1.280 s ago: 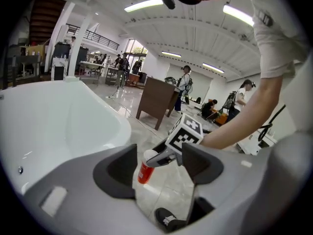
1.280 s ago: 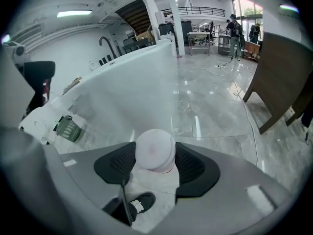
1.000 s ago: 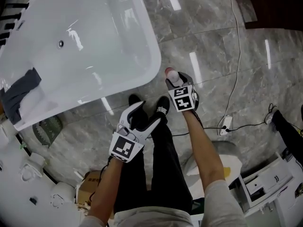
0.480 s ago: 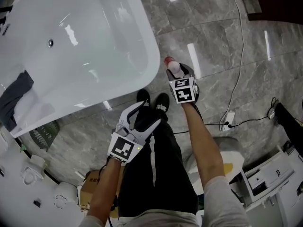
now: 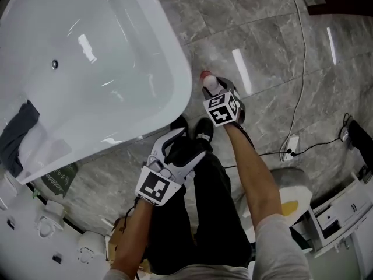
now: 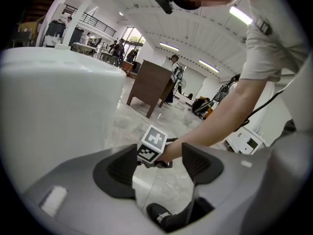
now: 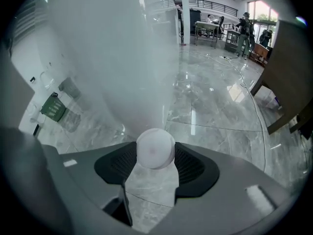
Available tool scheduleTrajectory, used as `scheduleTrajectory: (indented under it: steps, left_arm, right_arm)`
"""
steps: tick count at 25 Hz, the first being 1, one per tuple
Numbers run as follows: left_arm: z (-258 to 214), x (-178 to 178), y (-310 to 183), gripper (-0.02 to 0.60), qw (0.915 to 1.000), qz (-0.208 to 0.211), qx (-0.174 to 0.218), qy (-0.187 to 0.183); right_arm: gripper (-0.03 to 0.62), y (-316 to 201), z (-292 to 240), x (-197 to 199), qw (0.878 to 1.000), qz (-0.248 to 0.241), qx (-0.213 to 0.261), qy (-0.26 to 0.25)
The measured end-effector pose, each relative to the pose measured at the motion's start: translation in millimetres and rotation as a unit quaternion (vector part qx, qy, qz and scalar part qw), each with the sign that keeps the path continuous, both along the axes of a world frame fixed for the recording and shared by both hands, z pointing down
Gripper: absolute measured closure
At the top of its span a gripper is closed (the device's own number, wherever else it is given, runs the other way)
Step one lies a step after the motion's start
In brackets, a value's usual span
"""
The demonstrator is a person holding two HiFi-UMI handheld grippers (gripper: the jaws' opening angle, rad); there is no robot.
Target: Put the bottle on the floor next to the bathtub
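Note:
A white bottle [image 5: 212, 86] with a pinkish cap hangs above the grey marble floor, just right of the white bathtub [image 5: 177, 69]. My right gripper [image 5: 220, 94] is shut on it and points steeply down. In the right gripper view the bottle [image 7: 155, 149] sits pinched between both dark pads, its rounded end toward the camera, with the tub wall [image 7: 122, 58] close behind. My left gripper [image 5: 185, 140] stands open over the person's legs, nothing between its fingers. The left gripper [image 6: 159, 163] view shows the right gripper's marker cube [image 6: 152, 145] beyond the gap.
The person's black shoes [image 5: 203, 128] stand beside the tub's corner. A white cable [image 5: 303, 69] runs across the floor to a power strip [image 5: 289, 143]. A dark cloth [image 5: 14, 133] lies in the tub. White cabinets [image 5: 344, 209] stand at lower right, a green basket [image 5: 58, 177] at left.
Both grippers have sunk toward the floor, the right one carrying the bottle down beside the tub's wall. The left gripper stays open over the legs.

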State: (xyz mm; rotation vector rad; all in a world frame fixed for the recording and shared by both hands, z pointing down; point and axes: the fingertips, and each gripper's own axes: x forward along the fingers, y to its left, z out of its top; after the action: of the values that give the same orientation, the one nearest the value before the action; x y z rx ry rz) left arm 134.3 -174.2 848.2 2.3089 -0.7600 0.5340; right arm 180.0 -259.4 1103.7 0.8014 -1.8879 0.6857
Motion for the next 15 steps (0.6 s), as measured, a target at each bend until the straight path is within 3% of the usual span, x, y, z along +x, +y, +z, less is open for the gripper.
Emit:
scheduleTrajectory:
  steps: [7,15]
  left_arm:
    - [23,4,2,0.242,0.9999,-0.008,-0.010,0.002]
    - [24,-4,4,0.242,0.9996,-0.024,-0.010,-0.006]
  right_arm:
    - [0.352,1,26,6,1.000,-0.010,-0.009,0.009]
    - [0.352,9,45,4,0.997,-0.060,-0.017,0.044]
